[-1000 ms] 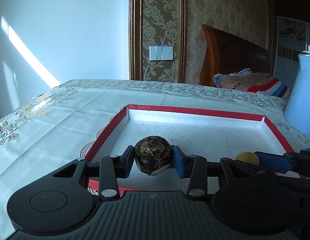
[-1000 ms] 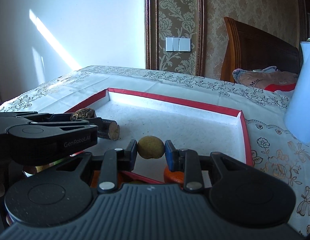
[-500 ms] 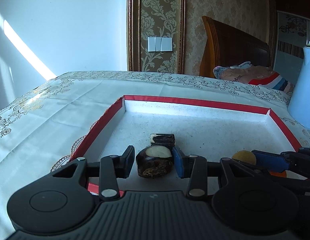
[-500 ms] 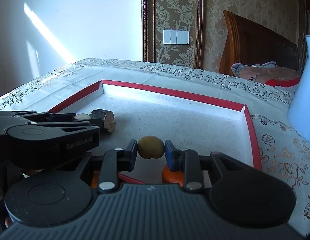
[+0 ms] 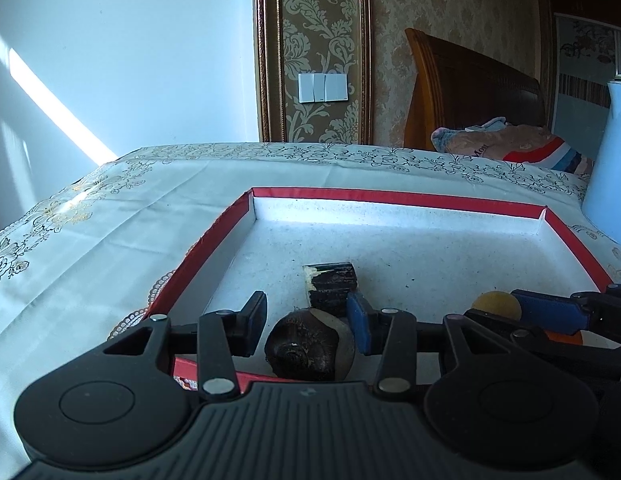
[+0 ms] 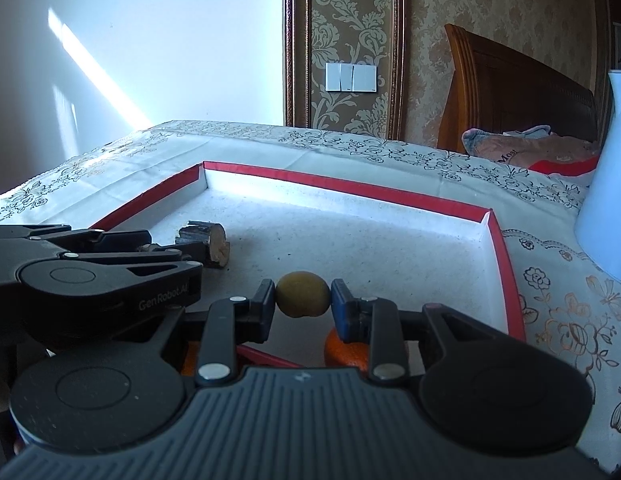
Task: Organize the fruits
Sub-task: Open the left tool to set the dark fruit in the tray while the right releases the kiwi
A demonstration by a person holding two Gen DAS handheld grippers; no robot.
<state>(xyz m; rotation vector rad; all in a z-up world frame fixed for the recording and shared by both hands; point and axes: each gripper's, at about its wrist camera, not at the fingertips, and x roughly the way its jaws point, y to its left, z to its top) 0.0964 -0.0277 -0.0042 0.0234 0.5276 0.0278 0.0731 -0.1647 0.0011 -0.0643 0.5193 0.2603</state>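
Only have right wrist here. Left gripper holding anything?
Observer: No. The left gripper has just been opening; a dark fruit lies between its pads, and the left pad is clear of it.
Operator: Where is that fruit?
Observer: It looks to be just inside the tray's near edge, right in front of the dark stub.

A white tablecloth with floral print covers the table. Beyond stand a brown wooden headboard and white wall switches.
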